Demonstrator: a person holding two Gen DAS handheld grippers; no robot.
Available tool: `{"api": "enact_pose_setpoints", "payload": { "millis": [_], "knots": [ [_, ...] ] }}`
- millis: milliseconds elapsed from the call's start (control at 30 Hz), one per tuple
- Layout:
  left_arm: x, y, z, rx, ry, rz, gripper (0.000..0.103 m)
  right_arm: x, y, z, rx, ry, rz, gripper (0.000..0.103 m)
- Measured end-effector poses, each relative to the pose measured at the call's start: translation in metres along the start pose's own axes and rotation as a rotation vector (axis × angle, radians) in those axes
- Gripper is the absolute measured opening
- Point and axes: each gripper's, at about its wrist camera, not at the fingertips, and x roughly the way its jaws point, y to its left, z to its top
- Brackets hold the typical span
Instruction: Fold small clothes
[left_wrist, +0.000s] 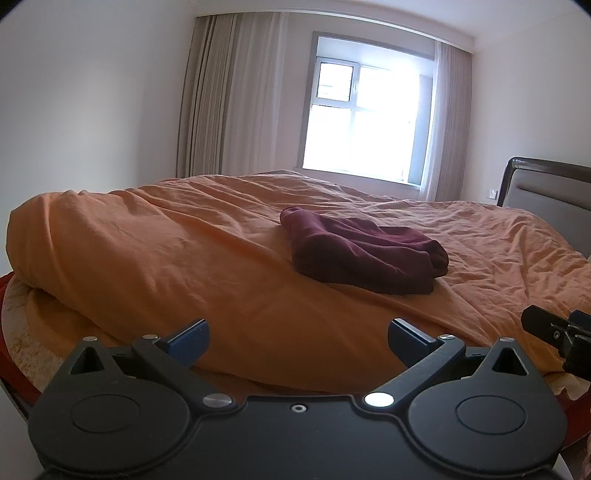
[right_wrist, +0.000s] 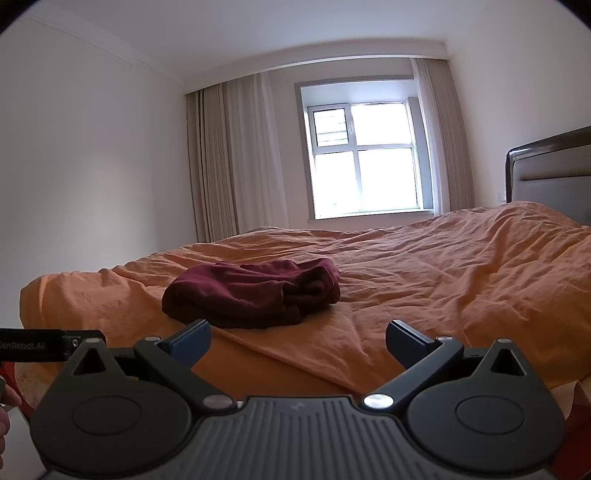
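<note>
From the left wrist view, your left tongs (left_wrist: 298, 338) stand wide apart with nothing between the blue pads, held low over the near edge of the bed (left_wrist: 147, 251). The maroon garment (left_wrist: 364, 251) lies ahead and a little right on the orange cover, well apart from the tongs. It sits as a low bundle with layers stacked at its right end, where two rounded folded edges show. The tip of your right tongs (left_wrist: 554, 332) pokes in at the right edge, so both tools are held side by side, facing the cloth, likely because folding needs two corners handled at once.

From the right wrist view, your right tongs (right_wrist: 297, 339) are likewise spread wide and hold nothing. Here the garment (right_wrist: 251, 295) lies ahead and a little left, closer in the picture, and you see what the other view hides: the right end is loosely bunched and open, with creased inner layers showing, rather than a crisp flat edge. The body of your left tongs (right_wrist: 48, 345) shows at the left.

Judging from both, the bundle would fit either a garment roughly folded and just set down or one lying crumpled awaiting folding; the pictures do not settle which.
</note>
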Motion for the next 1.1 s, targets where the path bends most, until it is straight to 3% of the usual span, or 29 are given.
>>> {"api": "enact_pose_setpoints", "payload": {
  "millis": [1100],
  "knots": [
    [0.0009, 0.0013, -0.0012, -0.002, 0.005, 0.006, 0.102, -0.0002, 0.0034, -0.0013, -0.049, 0.012, -0.002, 0.103]
  ]
}}
